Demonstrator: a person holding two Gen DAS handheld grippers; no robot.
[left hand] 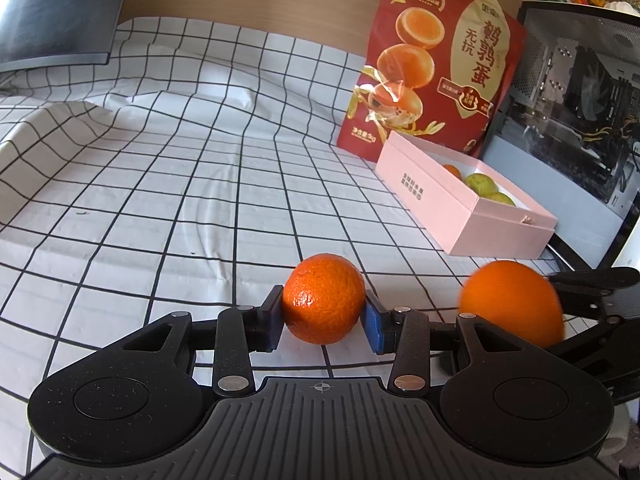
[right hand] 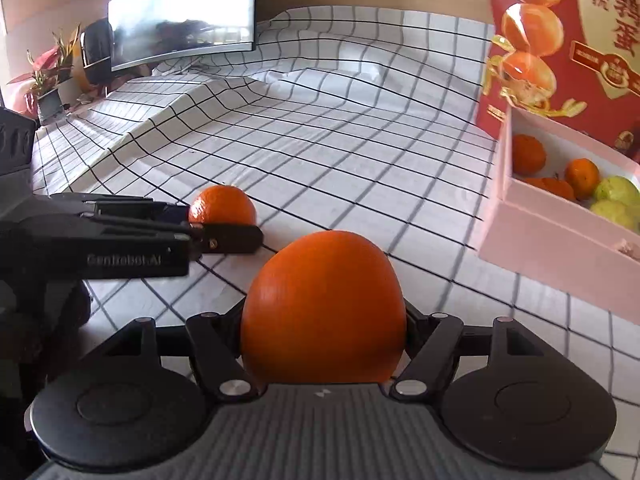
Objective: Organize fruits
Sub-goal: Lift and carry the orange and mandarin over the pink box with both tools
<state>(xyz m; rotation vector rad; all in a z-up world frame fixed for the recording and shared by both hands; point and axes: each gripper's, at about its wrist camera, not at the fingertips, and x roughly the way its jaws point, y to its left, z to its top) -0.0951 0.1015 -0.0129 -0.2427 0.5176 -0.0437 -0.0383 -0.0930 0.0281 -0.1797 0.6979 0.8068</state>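
Five orange fruits [right hand: 323, 308], two green fruits [right hand: 616, 192]

The left wrist view looks forward and down from just behind the left gripper [left hand: 324, 322], low and close over the checked cloth [left hand: 180, 200], facing the pink box [left hand: 464, 204] and red bag [left hand: 436, 64] at its right. The right wrist view sits just behind the right gripper [right hand: 324, 320], facing the same way, the monitor [right hand: 182, 12] far left. Both share the cloth, box, bag, both oranges and each other's gripper
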